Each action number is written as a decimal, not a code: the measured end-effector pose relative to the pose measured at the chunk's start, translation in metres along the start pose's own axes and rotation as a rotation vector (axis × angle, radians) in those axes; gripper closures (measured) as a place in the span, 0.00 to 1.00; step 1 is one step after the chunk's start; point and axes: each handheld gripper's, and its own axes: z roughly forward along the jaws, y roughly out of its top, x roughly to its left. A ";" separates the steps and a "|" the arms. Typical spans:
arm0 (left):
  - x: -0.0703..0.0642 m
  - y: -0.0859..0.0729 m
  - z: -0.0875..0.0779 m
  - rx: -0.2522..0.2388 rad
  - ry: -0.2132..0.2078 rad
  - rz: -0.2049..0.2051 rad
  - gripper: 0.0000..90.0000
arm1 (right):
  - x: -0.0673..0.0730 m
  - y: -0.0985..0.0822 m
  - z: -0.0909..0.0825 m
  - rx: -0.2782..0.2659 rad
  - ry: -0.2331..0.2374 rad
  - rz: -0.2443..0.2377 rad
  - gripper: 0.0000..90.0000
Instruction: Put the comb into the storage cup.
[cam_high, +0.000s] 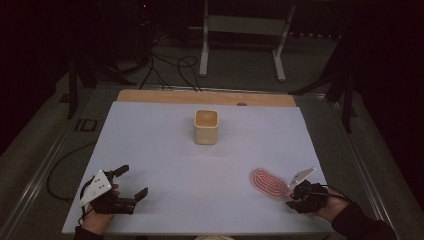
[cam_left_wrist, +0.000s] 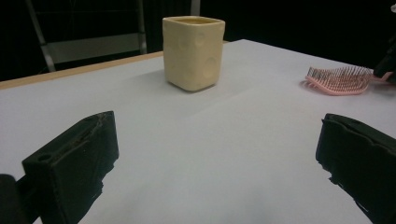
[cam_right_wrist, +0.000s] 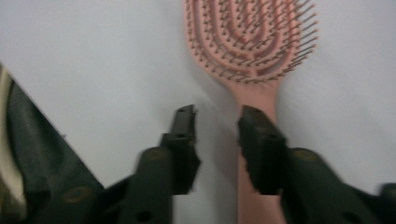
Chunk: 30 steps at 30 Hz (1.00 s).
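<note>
1. left gripper (cam_high: 134, 181), near left corner of the white table (cam_high: 165, 150): jaws spread wide with nothing between them, hovering just over the sheet. i'd leave it parked there, well apart from the work.
2. cream cup (cam_high: 206, 127), centre and toward the far edge: upright, mouth open, nothing touching it. it looks to me like the likely place for the brush, so i'd keep the way to it free.
3. pink hairbrush (cam_high: 269, 182), near right part of the table: lying flat, bristles up, head pointing away from the hand, handle (cam_right_wrist: 257, 93) running back toward it.
4. right gripper (cam_right_wrist: 217, 116), at the brush's handle end: jaws parted and gripping nothing. the gap between them shows bare table, and the handle runs under the right-hand jaw in the right gripper view, not between the two.
5. advice for the step: i'd shift the right gripper sideways until the handle sits centred in the gap, lower the jaws to either side of it, then close on the neck just behind the head. a bite taken off-centre may pivot the brush or push it along the sheet.
</note>
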 end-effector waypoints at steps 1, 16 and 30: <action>0.000 0.000 0.000 -0.001 0.001 0.000 0.00 | 0.000 0.000 0.000 -0.001 0.006 -0.013 0.64; 0.001 0.000 0.000 0.004 -0.002 -0.003 0.00 | -0.010 0.007 -0.003 0.049 0.045 -0.055 0.14; 0.001 0.000 0.000 0.004 -0.001 -0.006 0.00 | -0.018 0.017 0.004 0.119 0.052 -0.064 0.15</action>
